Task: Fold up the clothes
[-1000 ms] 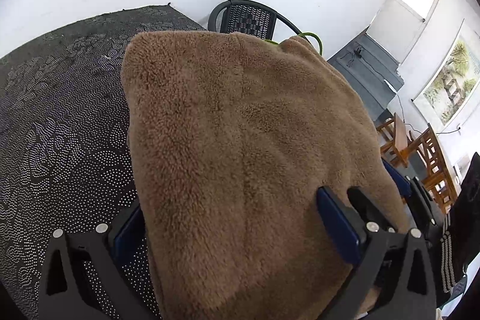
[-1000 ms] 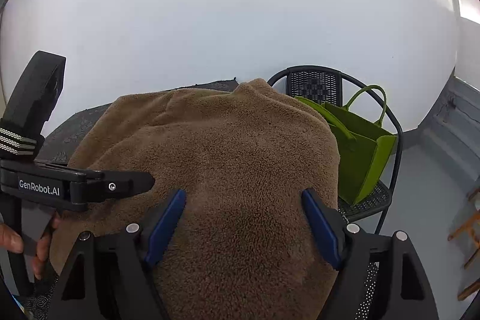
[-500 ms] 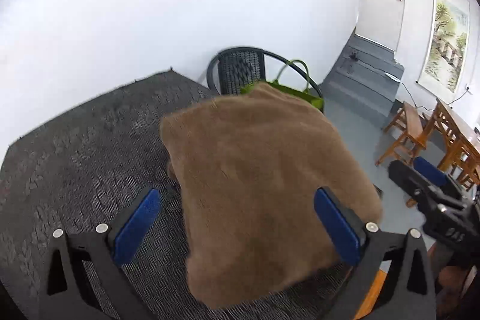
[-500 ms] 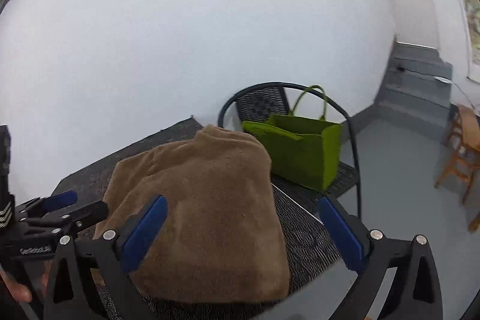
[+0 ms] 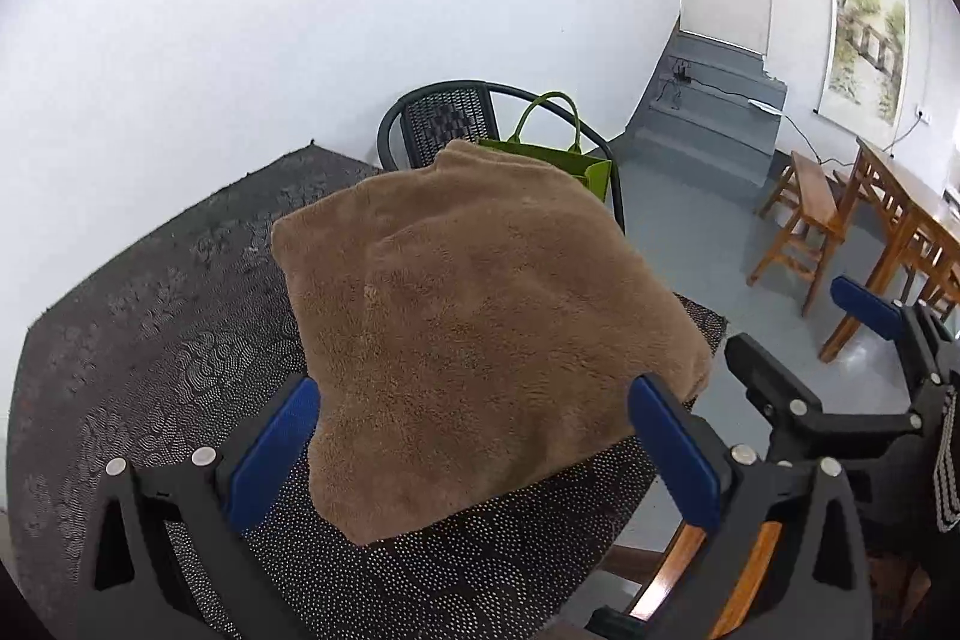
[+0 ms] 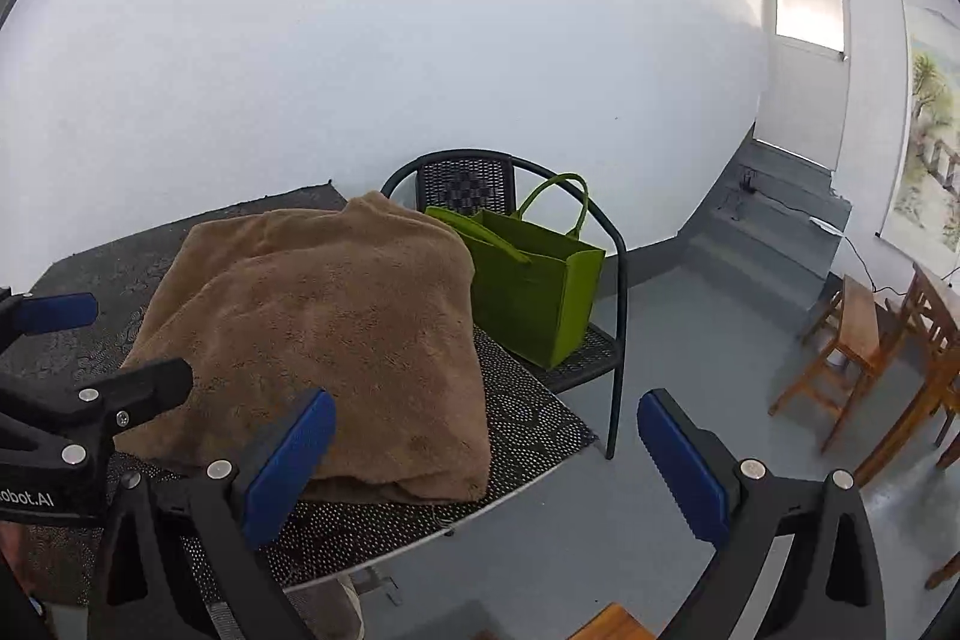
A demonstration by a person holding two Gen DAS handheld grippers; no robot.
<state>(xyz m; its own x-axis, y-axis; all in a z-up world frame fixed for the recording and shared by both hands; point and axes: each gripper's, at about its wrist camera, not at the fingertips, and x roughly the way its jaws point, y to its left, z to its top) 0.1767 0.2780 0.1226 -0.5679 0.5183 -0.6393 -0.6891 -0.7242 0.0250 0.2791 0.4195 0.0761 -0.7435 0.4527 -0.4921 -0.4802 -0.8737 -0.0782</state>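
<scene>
White walls enclose your dark dotted tabletop (image 5: 150, 340); the folded brown fleece garment (image 5: 474, 328) lies at its far right corner, reaching the right edge; your left gripper (image 5: 474, 445) stands spread and empty; your right gripper (image 6: 486, 466) has just been opening, nothing between its pads; a green bag (image 6: 534, 292) sits on the black chair (image 6: 600, 358) beyond.

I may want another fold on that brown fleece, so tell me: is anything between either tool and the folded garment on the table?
Nothing visible. The brown fleece garment lies folded on the dark dotted table cover, with both the left tool and right tool open, empty and clear of it. The green bag sits on the chair beyond the table.
</scene>
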